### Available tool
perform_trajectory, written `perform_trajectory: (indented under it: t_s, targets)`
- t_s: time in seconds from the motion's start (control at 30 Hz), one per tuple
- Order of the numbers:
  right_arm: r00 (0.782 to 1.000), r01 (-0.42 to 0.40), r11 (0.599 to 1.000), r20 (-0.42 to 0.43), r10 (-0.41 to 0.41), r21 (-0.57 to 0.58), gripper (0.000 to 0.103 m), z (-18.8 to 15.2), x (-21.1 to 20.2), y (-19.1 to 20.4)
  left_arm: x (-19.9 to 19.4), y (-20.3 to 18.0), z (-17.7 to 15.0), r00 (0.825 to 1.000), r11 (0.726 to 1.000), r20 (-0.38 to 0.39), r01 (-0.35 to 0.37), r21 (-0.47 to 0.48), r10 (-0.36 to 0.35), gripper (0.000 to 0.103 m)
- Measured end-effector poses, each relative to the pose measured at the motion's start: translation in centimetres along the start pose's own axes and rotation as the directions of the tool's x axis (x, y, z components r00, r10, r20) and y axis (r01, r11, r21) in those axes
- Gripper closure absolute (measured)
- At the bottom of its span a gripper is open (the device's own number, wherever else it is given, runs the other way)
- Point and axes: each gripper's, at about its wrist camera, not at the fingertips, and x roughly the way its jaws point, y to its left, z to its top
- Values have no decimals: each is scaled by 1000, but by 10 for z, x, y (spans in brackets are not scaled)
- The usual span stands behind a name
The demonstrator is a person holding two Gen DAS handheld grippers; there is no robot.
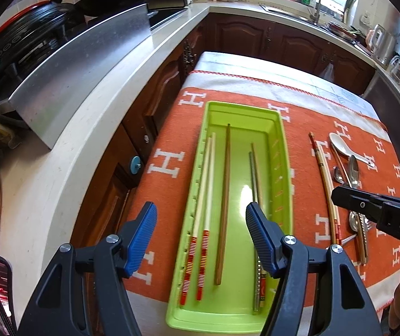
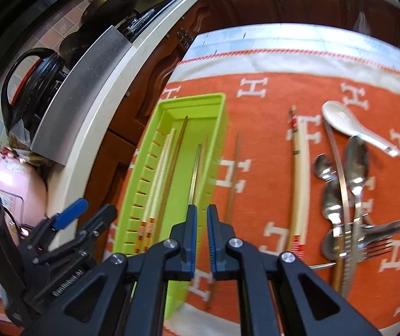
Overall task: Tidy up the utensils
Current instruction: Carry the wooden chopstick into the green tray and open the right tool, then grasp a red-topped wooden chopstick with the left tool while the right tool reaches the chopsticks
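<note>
A lime-green tray lies on an orange cloth. In it lie a pale chopstick pair with red-striped ends, a brown chopstick and a metal chopstick. My left gripper is open above the tray's near end and holds nothing. My right gripper has its jaws a narrow gap apart over the tray's right wall, with nothing between them. A brown chopstick lies on the cloth beside the tray. A pale chopstick, metal spoons, a white ceramic spoon and a fork lie to the right.
The table stands next to a pale counter with a steel panel, pans and a cooker. Dark wood cabinets run behind. A sink and tap are at the far back. A pink appliance stands at left.
</note>
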Motion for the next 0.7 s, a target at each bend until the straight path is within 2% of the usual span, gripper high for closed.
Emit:
perform_trajectory:
  t_s: [0.23,0.37,0.53,0.7]
  targets:
    - [997,65,996,52,-62,-59,95,-13,-17,-14,-2,-27,-1,999,998,-11,36,48,-35,38]
    - [992,102,991,79,-96,-82,95,-21,-24,-27,-4,-47,-1,996,992,-25,93,80,-91,38]
    - [988,123,991,99,-116,-61,95,-30,-33,-50,3,-78,-3,982,977,-68,182,113,-175,38]
    - [986,126,992,114,-124,-13,95,-39,-40,-77,11,-108,-5,971,960,-95,234,154,-221,38]
